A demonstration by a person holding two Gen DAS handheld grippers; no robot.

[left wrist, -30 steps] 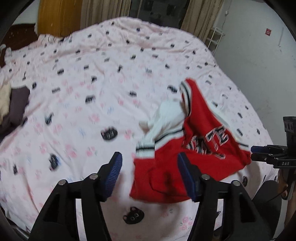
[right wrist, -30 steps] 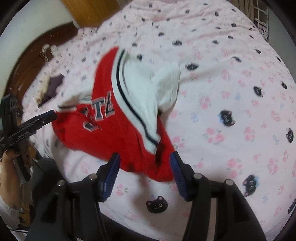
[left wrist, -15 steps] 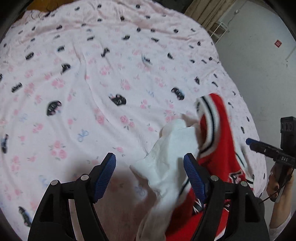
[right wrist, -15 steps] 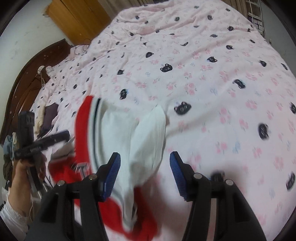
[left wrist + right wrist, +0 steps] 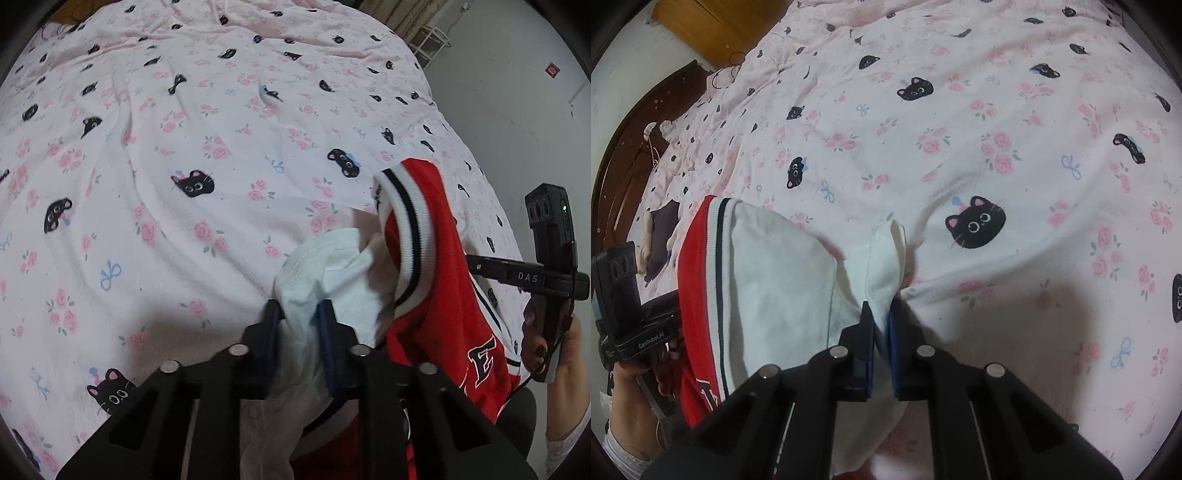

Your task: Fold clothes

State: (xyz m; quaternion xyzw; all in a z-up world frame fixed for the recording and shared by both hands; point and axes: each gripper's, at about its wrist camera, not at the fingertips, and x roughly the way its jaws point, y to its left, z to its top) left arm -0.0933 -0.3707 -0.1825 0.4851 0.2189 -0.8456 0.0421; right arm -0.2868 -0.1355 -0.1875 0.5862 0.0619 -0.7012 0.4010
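The red and white jersey is bunched low and right of centre on the pink bedsheet. Its white fabric is being pinched by the closing left gripper; the right gripper is clamped on another white fold, probably so the jersey can be spread flat for folding.

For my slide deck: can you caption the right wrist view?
Right claw pinching the red-and-white knit jersey's white sleeve over a pink cat-print bedsheet.
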